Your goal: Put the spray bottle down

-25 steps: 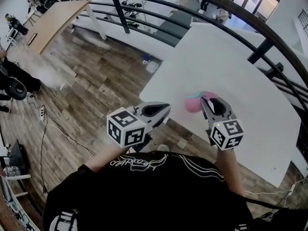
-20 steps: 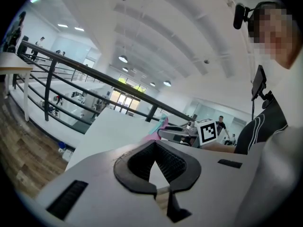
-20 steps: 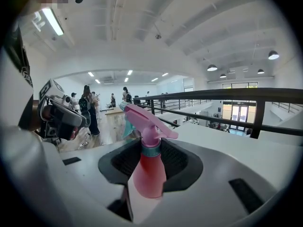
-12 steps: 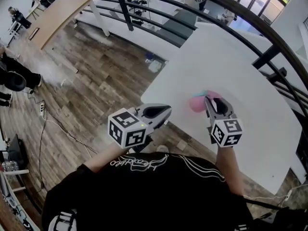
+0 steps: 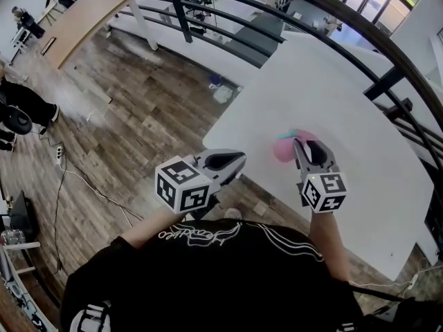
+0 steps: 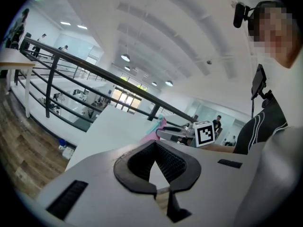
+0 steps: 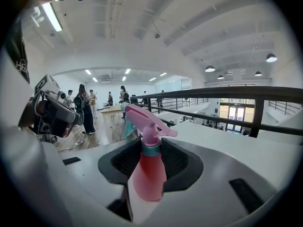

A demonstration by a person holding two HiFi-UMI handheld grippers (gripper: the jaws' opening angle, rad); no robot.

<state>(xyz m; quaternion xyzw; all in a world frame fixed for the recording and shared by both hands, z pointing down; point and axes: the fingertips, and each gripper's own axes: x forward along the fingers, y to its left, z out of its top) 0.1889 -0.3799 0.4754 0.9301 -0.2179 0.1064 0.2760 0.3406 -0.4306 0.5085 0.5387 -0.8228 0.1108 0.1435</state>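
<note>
My right gripper [image 5: 300, 145] is clamped on the pink spray bottle [image 7: 147, 171], with the jaws pressed against its body below the teal collar. The bottle stands upright between them, over the white table [image 5: 339, 95] near the corner closest to me. I cannot tell whether its base touches the surface. My left gripper [image 5: 240, 158] is fully closed on nothing, just beside the table's near edge.

Open white table [image 5: 339, 95] surface on every side of the held spray bottle [image 5: 284, 148], bounded by black railing [image 5: 383, 81] beyond the far edge, with left gripper [image 5: 234, 160] just off the near-left edge.
</note>
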